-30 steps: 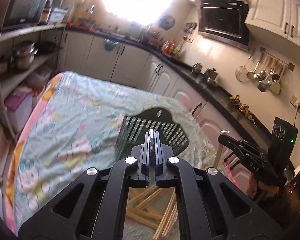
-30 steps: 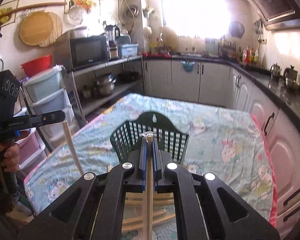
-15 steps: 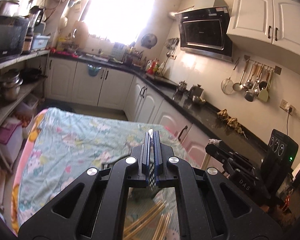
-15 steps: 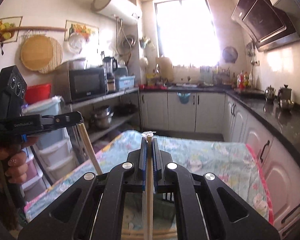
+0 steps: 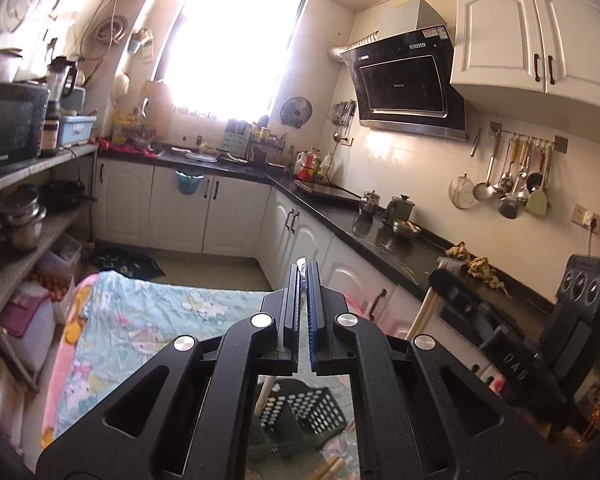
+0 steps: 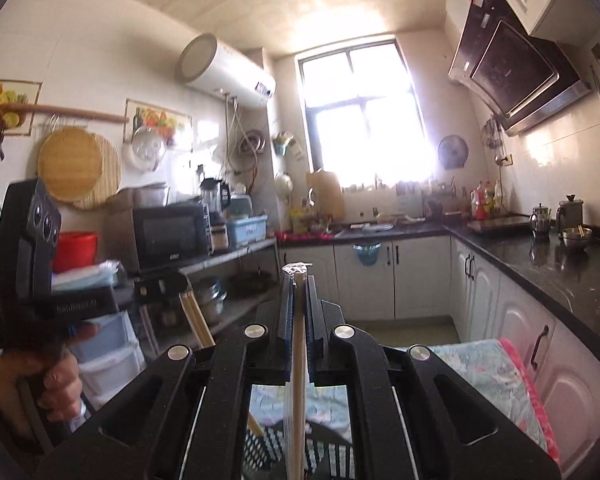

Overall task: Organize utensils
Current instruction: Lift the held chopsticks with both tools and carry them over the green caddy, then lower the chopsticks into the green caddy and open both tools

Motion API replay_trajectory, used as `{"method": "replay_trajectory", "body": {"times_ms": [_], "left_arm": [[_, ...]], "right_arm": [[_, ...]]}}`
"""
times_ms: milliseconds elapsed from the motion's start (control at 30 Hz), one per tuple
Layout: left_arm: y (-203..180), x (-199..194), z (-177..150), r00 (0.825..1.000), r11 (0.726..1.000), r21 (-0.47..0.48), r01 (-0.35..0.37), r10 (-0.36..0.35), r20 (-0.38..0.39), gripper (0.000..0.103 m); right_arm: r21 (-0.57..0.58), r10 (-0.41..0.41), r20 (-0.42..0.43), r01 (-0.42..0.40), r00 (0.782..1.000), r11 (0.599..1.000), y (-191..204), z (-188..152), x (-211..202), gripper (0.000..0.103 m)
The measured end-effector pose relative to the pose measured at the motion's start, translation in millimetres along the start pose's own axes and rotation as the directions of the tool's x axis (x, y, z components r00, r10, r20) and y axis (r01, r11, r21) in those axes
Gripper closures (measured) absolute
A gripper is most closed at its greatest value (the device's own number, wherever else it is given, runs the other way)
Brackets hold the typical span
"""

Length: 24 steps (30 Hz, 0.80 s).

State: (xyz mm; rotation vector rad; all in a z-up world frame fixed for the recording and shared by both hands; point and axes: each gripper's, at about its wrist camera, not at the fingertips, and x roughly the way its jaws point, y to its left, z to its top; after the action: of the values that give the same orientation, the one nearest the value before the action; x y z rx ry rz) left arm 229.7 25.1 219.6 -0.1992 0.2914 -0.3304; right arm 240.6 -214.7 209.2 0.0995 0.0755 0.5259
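My right gripper point(image 6: 299, 280) is shut on a pair of wooden chopsticks in a clear wrapper point(image 6: 298, 380), held raised above the table. My left gripper point(image 5: 304, 270) is shut on chopsticks too; they show in the right wrist view as two wooden sticks point(image 6: 196, 320) hanging from its jaws. The dark green slotted basket point(image 5: 300, 412) lies below between the left gripper's arms, and shows in the right wrist view point(image 6: 324, 452). Loose wooden chopsticks point(image 5: 330, 468) lie on the cloth by it. The right gripper also shows in the left wrist view point(image 5: 440, 280), holding a stick point(image 5: 420, 316).
The table has a light green cartoon-print cloth point(image 5: 148, 320) with a pink edge point(image 6: 528, 392). White cabinets under a black counter point(image 5: 380, 240) run along the right. A shelf rack with a microwave point(image 5: 8, 124) and pots stands on the left.
Both grippers have risen and tilted up with their chopsticks. The basket and table have dropped to the bottom of both views, and more of the walls and ceiling shows.
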Motion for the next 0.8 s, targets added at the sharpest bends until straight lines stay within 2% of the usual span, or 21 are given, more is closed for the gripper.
{"method": "replay_trajectory", "body": {"times_ms": [133, 400, 800], "left_arm": [[2, 13, -4, 1.000, 0.999, 0.023, -0.027, 0.027, -0.001, 0.102], [18, 37, -30, 0.998, 0.999, 0.012, -0.045, 0.046, -0.052, 0.102], [34, 62, -74, 0.991, 0.997, 0.020, -0.073, 0.075, -0.114, 0.102]], "right_arm": [[0.001, -0.039, 0.029, 0.039, 0.999, 0.999, -7, 0, 12, 0.098], [0.001, -0.090, 0.039, 0.090, 0.995, 0.996, -15, -25, 27, 0.098], [-0.007, -0.171, -0.026, 0.171, 0.985, 0.985, -25, -77, 50, 0.097]]}}
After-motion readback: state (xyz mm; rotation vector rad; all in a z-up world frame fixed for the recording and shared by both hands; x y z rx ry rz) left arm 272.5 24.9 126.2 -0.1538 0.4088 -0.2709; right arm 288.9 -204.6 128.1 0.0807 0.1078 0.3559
